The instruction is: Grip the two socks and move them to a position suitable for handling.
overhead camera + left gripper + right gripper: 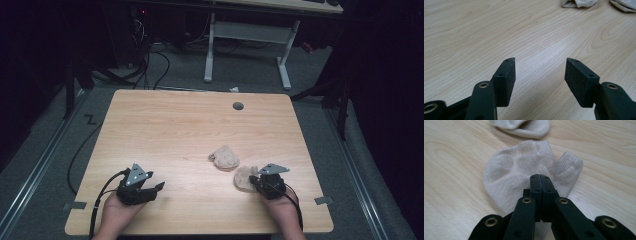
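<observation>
Two beige socks lie on the wooden table (165,125), right of centre and toward the near edge. The near sock (243,178) lies flat, directly at the tip of the right gripper (260,181); the far sock (225,158) sits bunched just beyond it, the two close together but apparently not touching.

In the right gripper view, the right gripper (541,178) has its two jaws pressed together over the near sock (519,170); whether any fabric is caught between them cannot be told from this angle. The far sock (524,126) lies at the top edge.

One left gripper (150,189) rests well apart from both socks, at the near left of the table. In the left gripper view, the left gripper (540,62) has its jaws spread wide above bare wood, holding nothing.

One grey round grommet (238,106) sits near the far edge.
</observation>
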Demonstrator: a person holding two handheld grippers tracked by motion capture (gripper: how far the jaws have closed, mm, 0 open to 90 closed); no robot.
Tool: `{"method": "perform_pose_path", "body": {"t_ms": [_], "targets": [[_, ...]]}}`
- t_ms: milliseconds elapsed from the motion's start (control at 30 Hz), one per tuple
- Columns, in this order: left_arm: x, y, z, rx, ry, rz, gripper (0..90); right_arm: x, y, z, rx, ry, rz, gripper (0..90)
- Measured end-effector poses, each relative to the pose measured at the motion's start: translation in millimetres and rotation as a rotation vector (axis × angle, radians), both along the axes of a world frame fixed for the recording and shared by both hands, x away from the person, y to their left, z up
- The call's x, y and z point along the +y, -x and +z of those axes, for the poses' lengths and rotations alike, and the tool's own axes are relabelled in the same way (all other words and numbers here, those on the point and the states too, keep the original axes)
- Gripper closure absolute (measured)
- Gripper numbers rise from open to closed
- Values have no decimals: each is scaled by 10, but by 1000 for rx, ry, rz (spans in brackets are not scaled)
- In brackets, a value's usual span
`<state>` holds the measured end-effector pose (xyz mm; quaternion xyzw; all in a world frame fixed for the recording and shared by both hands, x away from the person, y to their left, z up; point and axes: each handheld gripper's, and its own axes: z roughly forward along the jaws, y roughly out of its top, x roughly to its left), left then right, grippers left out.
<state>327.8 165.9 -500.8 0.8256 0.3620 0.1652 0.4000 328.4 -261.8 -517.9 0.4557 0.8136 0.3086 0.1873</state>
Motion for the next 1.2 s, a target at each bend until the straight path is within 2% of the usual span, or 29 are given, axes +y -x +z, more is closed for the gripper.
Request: {"method": "perform_pose_path", "body": {"t_ms": [133,467,700,1000,1200], "targets": [[-5,5,0,4,4,-8,436,161,37,0,1,6,48,900],[-46,17,-10,7,-6,-21,440,384,94,3,0,18,120,900],[-62,15,-18,10,-13,-28,443,550,115,-7,3,2,163,900],[-87,22,-24,9,-24,-38,445,920,176,-23,-19,14,258,899],[-96,21,-29,11,-27,-42,445,1047,191,-33,-29,15,283,899]]}}
